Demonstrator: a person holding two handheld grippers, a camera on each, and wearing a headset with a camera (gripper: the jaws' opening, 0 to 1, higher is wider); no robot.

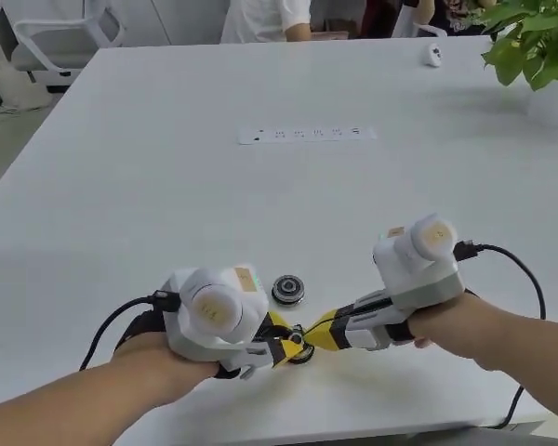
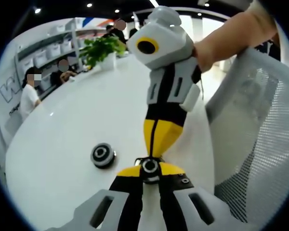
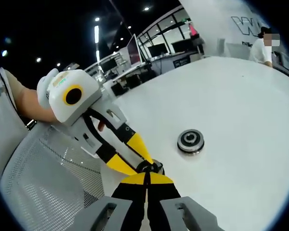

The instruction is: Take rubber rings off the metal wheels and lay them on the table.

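Second wheel (image 1: 287, 289) lies on table (image 1: 167, 139) (plant (image 1: 530, 42) beyond).

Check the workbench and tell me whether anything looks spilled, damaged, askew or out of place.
Nothing stands out. One wheel lies flat on the white table, with a dark ring around it. The left gripper grips a second wheel near the table's front edge, and the right gripper is closed at its rim. No spill or damage is visible.

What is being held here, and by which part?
One small metal wheel: the left gripper clamps it across its sides, and the right gripper pinches at its rim. What exactly that pinch catches is too small to tell.
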